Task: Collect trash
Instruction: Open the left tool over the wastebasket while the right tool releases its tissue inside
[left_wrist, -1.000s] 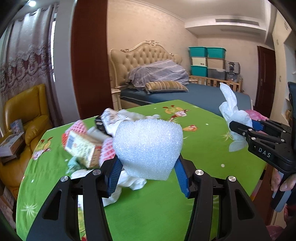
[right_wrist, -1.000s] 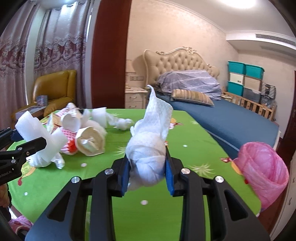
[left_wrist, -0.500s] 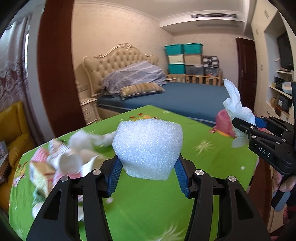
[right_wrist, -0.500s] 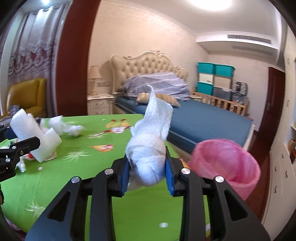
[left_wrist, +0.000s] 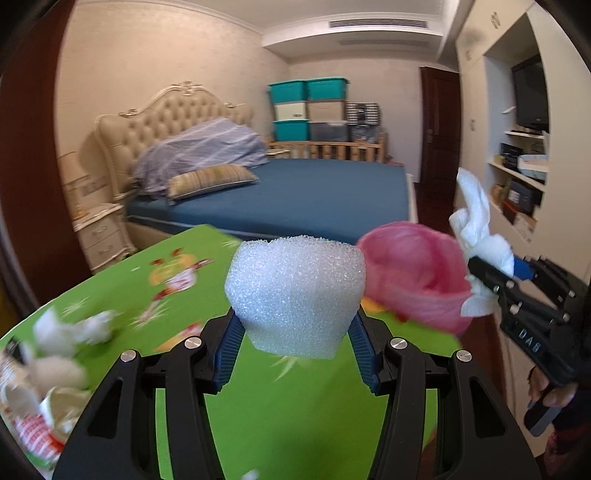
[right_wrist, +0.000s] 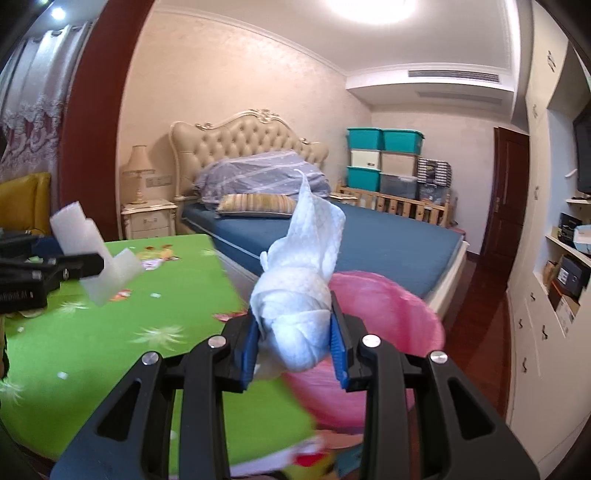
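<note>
The white foam chunk (left_wrist: 295, 295) stays clamped in the left gripper (left_wrist: 295, 350) above the green table (left_wrist: 288, 424). The right gripper (right_wrist: 295, 350) still pinches the tissue wad (right_wrist: 299, 314), now over the pink bin (right_wrist: 391, 321), which has swung much closer.

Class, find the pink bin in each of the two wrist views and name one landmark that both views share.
Left wrist view: the pink bin sits right of centre, past the green table's far edge, behind the foam block.
Right wrist view: it is low and right of centre, behind the tissue wad.
Shared landmark: the teal storage boxes.
</note>
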